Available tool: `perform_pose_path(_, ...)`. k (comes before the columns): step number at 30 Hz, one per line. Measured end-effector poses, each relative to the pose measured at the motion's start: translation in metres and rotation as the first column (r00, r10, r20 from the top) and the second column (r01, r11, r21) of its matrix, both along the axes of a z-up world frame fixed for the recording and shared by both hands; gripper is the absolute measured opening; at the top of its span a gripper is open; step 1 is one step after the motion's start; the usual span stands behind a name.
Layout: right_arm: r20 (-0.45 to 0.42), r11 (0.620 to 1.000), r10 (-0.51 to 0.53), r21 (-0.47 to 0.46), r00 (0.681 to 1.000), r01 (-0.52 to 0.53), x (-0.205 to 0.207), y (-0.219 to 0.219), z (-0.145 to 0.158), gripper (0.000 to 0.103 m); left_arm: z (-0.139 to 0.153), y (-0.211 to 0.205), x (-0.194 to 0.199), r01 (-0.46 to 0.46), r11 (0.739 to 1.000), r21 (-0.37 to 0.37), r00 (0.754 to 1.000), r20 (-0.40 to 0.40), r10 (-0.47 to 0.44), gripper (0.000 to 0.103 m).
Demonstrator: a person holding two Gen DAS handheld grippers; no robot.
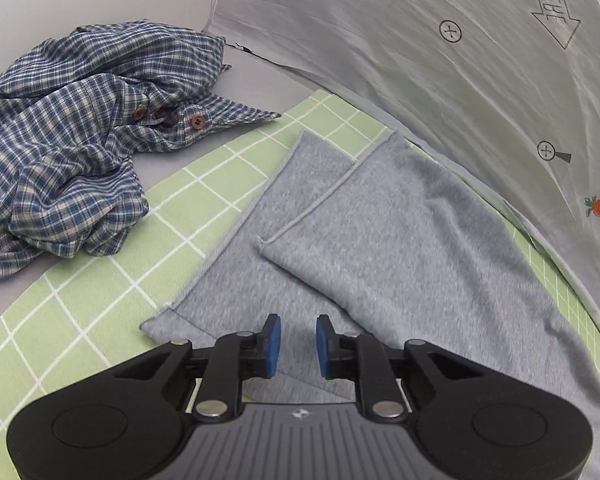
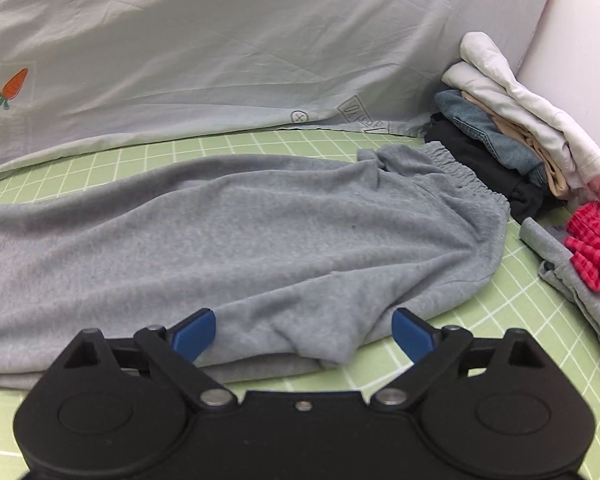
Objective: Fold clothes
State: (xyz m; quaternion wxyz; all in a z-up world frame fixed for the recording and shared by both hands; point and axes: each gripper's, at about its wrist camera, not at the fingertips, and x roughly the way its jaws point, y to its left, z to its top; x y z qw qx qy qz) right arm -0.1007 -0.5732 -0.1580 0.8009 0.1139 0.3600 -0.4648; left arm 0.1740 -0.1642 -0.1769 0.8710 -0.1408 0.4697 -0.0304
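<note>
Closest to the right wrist camera, the right gripper has its blue-padded fingers spread wide apart, holding nothing. Between and just beyond them lies a bunched fold of the grey fleece sweatpants, near their seat. The sweatpants stretch from 9 o'clock across to their gathered elastic waistband at 2 o'clock.

In the left wrist view, the left gripper has its blue pads a little apart, with no cloth visibly clamped between them. It hovers over the leg end of the same sweatpants, where two hemmed leg cuffs lie overlapped toward 12 o'clock.

Judging by this, the sweatpants are laid out lengthwise with one leg over the other, and the cross fold is not yet made. The next move likely calls for each gripper to pinch an edge at its own end and bring the ends together without dragging the loose fleece out of line.

The sweatpants rest on a pale green cloth with a white grid. Farther off, a crumpled blue plaid button shirt waits at 10 o'clock in the left view. In the right view, a stack of folded clothes sits at 2 o'clock, with a red checked garment at 3 o'clock. Behind everything hangs a pale grey printed sheet with a small carrot motif.
</note>
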Motion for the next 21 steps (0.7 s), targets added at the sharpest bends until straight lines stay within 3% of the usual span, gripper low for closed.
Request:
perform_pose_path(5, -0.007, 0.999, -0.037, 0.013, 0.999, 0.037, 0.033, 0.036, 0.000, 0.096, -0.012, 0.016, 0.032, 0.007, 0.999, -0.034, 1.000, 0.012, -0.007, 0.025)
perform_pose_path(11, -0.043, 1.000, 0.017, -0.009, 0.999, -0.017, 0.061, 0.067, 0.003, 0.096, -0.015, 0.012, 0.045, 0.083, 0.997, 0.004, 0.994, 0.070, -0.083, 0.033)
perform_pose_path(13, -0.050, 0.999, 0.052, 0.000, 0.997, -0.052, 0.068, 0.074, 0.004, 0.096, -0.016, 0.008, 0.044, 0.095, 0.995, 0.037, 0.991, 0.094, -0.098, 0.028)
perform_pose_path(14, -0.055, 0.997, 0.072, 0.002, 0.996, -0.072, 0.071, 0.078, 0.004, 0.096, -0.017, 0.006, 0.043, 0.101, 0.993, 0.063, 0.989, 0.102, -0.107, 0.011)
perform_pose_path(15, -0.063, 0.996, 0.089, -0.007, 0.994, -0.089, 0.074, 0.081, 0.004, 0.096, -0.016, 0.003, 0.042, 0.109, 0.991, 0.082, 0.987, 0.106, -0.117, 0.004)
perform_pose_path(21, -0.061, 0.983, 0.180, -0.027, 0.982, -0.181, 0.083, 0.092, 0.010, 0.096, 0.008, 0.002, 0.027, 0.105, 0.988, 0.110, 0.975, 0.183, -0.123, 0.003)
